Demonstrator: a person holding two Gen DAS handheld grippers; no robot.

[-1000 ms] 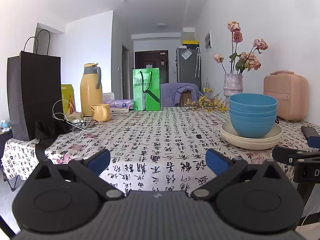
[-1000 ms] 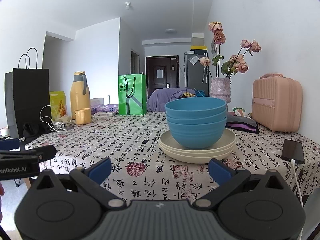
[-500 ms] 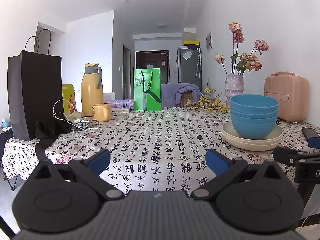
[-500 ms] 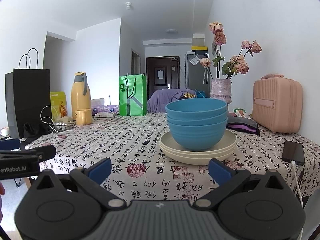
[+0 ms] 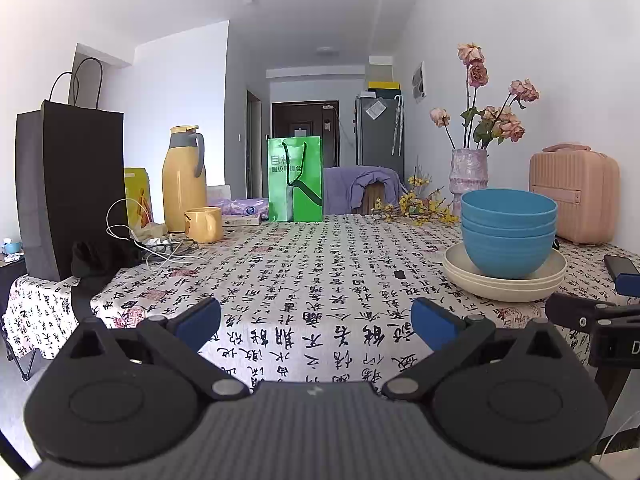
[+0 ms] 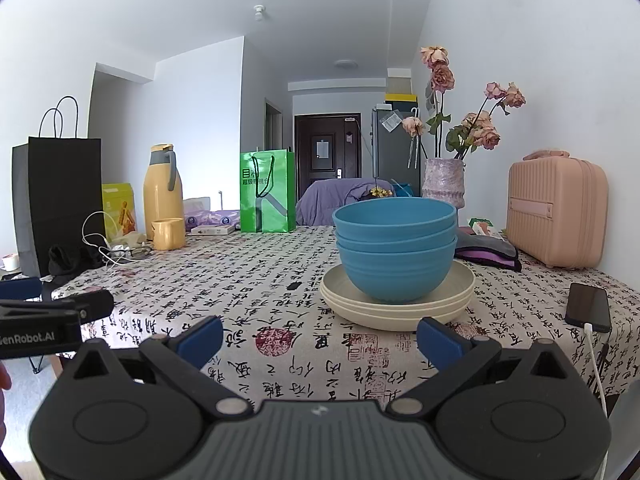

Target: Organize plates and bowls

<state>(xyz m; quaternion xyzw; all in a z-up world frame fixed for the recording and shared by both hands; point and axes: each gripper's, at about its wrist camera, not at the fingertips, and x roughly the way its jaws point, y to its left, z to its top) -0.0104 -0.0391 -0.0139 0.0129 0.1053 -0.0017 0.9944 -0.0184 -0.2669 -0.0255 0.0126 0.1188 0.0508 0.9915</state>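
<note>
Here the blue bowls sit nested on the cream plates, on the table. Both the left gripper and right gripper hover spread wide, grasping nothing, near the table edge.

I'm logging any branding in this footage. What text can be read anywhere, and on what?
"enRobot.AI": on the left gripper, first letter cut off, seen from the right wrist.
"D": on the right gripper, the rest cut off, seen from the left wrist.
Green bag: white Chinese characters, too blurred to read.
Tablecloth: printed calligraphy, not legibly readable.
Yellow box: print unreadable.
</note>
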